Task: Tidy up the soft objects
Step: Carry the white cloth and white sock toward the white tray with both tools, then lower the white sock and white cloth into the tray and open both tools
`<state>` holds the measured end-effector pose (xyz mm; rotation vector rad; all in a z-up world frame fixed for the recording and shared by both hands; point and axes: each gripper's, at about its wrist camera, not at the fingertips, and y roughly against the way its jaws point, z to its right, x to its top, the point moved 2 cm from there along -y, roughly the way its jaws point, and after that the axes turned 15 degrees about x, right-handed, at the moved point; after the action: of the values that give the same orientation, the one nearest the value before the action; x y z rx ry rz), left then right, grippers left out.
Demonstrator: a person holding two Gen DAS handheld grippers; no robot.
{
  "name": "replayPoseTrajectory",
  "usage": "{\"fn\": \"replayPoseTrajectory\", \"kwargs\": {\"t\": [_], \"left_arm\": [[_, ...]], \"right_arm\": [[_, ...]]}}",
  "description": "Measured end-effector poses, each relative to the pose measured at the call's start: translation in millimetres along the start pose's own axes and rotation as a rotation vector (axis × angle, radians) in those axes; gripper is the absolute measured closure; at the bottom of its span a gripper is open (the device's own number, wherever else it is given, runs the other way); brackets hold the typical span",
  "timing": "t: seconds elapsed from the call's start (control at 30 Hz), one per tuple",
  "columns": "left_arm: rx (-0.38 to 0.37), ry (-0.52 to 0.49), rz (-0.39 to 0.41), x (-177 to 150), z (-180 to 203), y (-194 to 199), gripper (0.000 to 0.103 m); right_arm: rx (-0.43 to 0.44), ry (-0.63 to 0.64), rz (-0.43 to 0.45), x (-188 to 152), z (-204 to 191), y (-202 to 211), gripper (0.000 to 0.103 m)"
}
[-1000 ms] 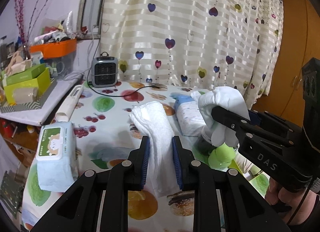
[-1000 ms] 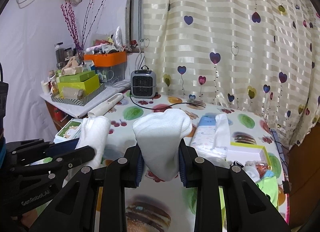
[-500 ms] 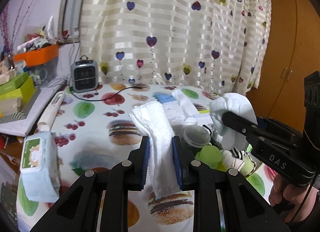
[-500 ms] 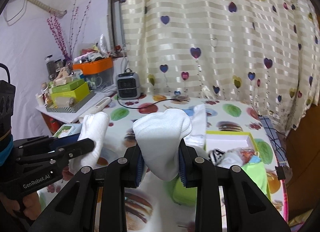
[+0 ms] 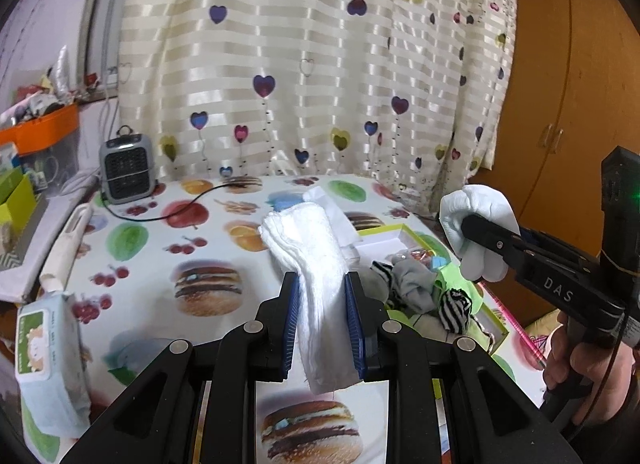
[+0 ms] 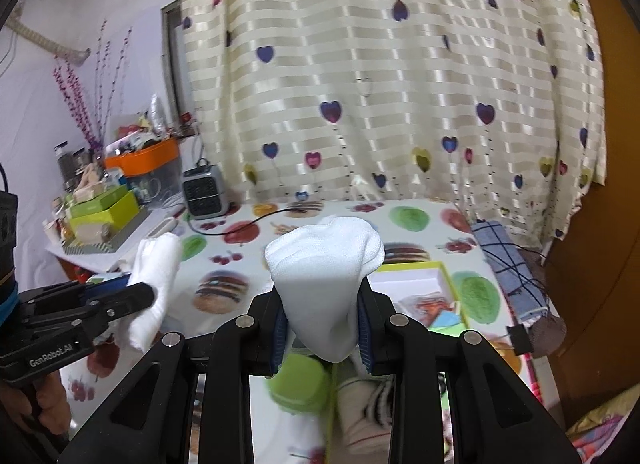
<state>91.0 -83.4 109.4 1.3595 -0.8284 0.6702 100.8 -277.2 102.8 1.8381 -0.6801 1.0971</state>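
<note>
My left gripper (image 5: 322,320) is shut on a folded white towel (image 5: 308,260) that stands up between its blue pads above the fruit-print table. My right gripper (image 6: 323,326) is shut on a bunched white sock (image 6: 326,260). Each gripper shows in the other's view: the right gripper (image 5: 476,236) with the white sock (image 5: 474,232) at the right edge, the left gripper (image 6: 140,296) with the white towel (image 6: 154,284) at the left edge. A yellow-green box (image 5: 404,229) on the table's right holds striped and grey socks (image 5: 416,288); my right gripper hovers over that yellow-green box (image 6: 444,268).
A wet-wipes pack (image 5: 44,360) lies at the table's left front. A small grey heater (image 5: 126,167) with a black cord stands at the back. A cluttered shelf (image 6: 104,219) is on the left. A green lid (image 6: 298,382) lies below my right gripper. A checked cloth (image 6: 508,264) lies at the right edge.
Both grippers have swung to the right across the table with their cloths still held. The yellow-green box with socks has come into view beneath them.
</note>
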Motion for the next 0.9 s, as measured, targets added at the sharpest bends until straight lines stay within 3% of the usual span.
{"fn": "replayPoseTrajectory", "kwargs": {"t": [0.6,0.9], "left_arm": [[-0.038,-0.007,-0.030,8.8,8.1,-35.9,0.082],[-0.049,-0.010,-0.053,10.8,9.6,-56.1,0.082]], "right_arm": [[-0.077,-0.074,-0.063,8.3,75.7,-29.8,0.073],[-0.118,-0.151,-0.215,-10.2,124.2,-79.5,0.073]]}}
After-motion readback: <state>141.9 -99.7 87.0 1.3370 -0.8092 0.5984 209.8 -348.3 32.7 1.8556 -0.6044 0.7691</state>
